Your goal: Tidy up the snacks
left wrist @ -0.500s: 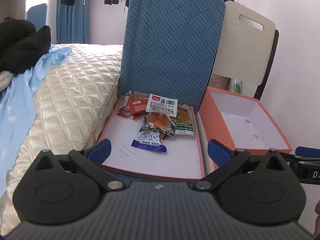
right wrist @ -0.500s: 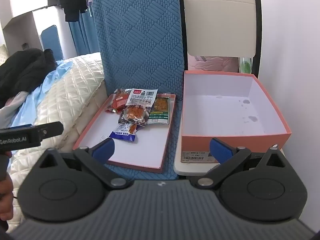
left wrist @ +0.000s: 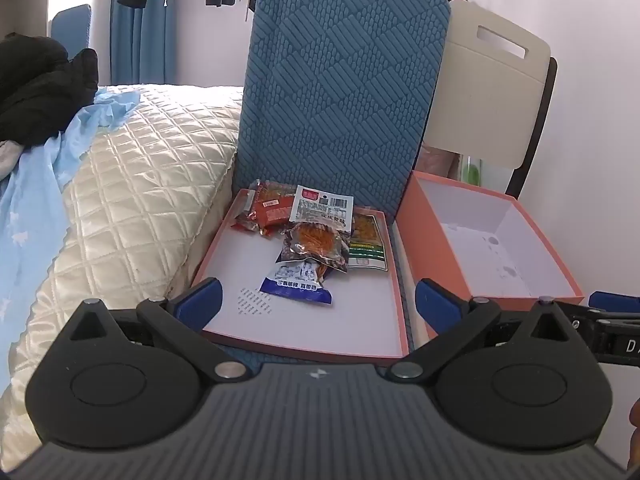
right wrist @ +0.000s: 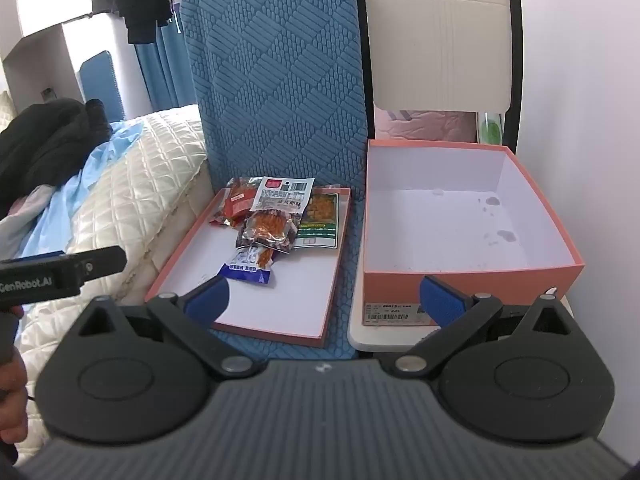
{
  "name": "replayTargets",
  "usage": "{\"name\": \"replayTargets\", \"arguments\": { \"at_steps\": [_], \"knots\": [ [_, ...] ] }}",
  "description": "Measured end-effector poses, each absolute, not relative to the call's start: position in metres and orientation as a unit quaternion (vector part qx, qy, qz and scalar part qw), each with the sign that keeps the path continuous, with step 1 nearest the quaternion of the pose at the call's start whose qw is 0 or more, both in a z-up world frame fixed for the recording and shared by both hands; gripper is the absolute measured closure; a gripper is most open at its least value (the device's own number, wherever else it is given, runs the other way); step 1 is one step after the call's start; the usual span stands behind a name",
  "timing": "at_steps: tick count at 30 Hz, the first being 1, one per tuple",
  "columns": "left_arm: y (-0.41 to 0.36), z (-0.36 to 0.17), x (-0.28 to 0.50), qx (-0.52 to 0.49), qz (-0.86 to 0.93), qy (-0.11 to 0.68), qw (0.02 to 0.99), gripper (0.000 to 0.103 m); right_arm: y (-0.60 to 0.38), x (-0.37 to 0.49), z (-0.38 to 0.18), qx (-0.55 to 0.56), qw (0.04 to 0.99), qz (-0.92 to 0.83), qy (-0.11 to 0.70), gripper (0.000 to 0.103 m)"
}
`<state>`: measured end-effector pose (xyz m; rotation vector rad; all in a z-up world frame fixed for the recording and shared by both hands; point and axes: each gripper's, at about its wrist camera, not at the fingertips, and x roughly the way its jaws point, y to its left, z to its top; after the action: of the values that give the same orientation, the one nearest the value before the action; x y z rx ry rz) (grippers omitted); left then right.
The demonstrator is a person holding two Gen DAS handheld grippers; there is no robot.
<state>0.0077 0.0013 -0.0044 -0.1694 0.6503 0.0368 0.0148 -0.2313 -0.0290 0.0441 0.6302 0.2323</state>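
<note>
Several snack packets lie piled at the far end of a shallow orange lid: a red packet, a white-topped packet of orange strips, a green-yellow packet and a blue-white packet. An empty deep orange box stands to their right. My left gripper is open and empty, short of the lid. My right gripper is open and empty, in front of lid and box.
The lid lies on a blue textured chair; the box sits on a white chair. A quilted cream bed with blue cloth and dark clothes lies left. A white wall is close on the right.
Both grippers have edged slightly closer to the lid and box. Nothing was taken hold of and the snacks have not moved.
</note>
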Motion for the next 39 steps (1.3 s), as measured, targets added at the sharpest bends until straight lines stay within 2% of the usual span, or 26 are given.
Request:
{"name": "replayTargets", "arguments": {
  "at_steps": [39],
  "knots": [
    [0.004, -0.017, 0.004, -0.09, 0.015, 0.333, 0.938, 0.0, -0.23, 0.016, -0.034, 0.016, 0.941, 0.103, 0.321, 0.0]
  ]
}}
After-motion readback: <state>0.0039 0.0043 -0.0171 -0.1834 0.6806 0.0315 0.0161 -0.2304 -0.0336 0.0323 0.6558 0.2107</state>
